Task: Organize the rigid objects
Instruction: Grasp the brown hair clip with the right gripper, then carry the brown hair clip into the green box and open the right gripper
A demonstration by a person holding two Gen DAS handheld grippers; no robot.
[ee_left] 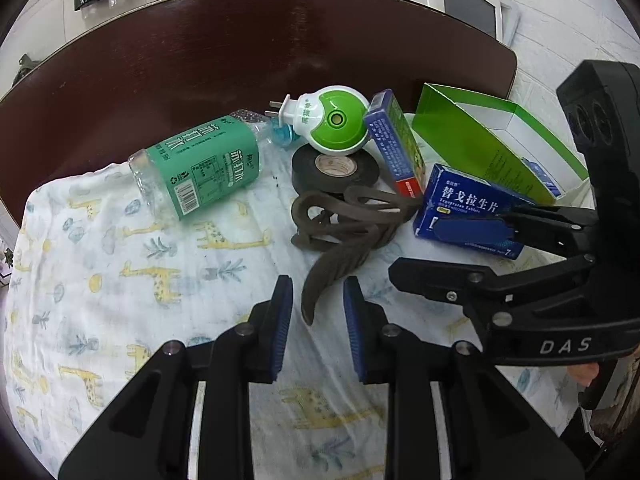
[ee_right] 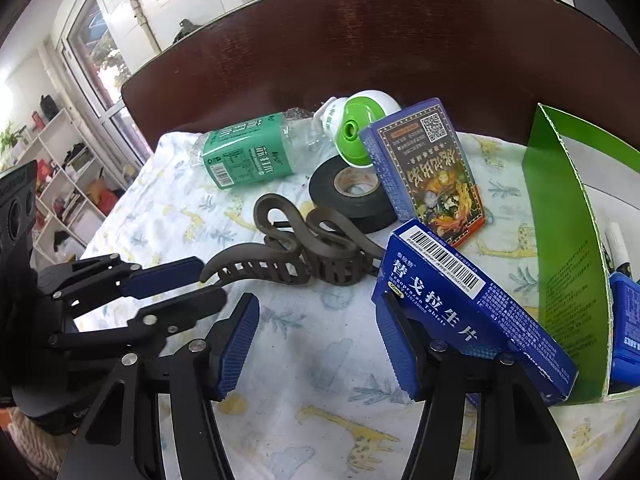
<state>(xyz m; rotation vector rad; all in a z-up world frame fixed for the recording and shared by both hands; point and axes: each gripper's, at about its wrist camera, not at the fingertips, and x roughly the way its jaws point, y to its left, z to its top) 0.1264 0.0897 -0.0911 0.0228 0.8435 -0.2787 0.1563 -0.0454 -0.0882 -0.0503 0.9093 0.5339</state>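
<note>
The blue cardboard tablet box [ee_right: 472, 312] leans tilted beside the green open carton [ee_right: 568, 264], apparently bound for it. The right gripper [ee_right: 316, 344] gapes wide — one finger touching the box, nothing clamped. The left gripper [ee_left: 316, 328] straddles the brown plastic hair claw [ee_left: 344, 236] — jaws apart, not yet gripping.

Open stretch of giraffe-print cloth [ee_left: 120, 300] across near and left side; free passage there. Bare dark table [ee_left: 200, 60] behind the clutter, unobstructed. Centre blocked by brown hair claw [ee_left: 340, 228], one prong lying between the open left gripper [ee_left: 316, 328] fingers. Behind it, black tape roll [ee_left: 334, 170], lying bottle [ee_left: 200, 164] and green plug-in device [ee_left: 332, 120], packed close. Right side closed off by blue tablet box [ee_right: 472, 312], leaning card box [ee_right: 424, 168] and upright green carton [ee_right: 568, 240].
</note>
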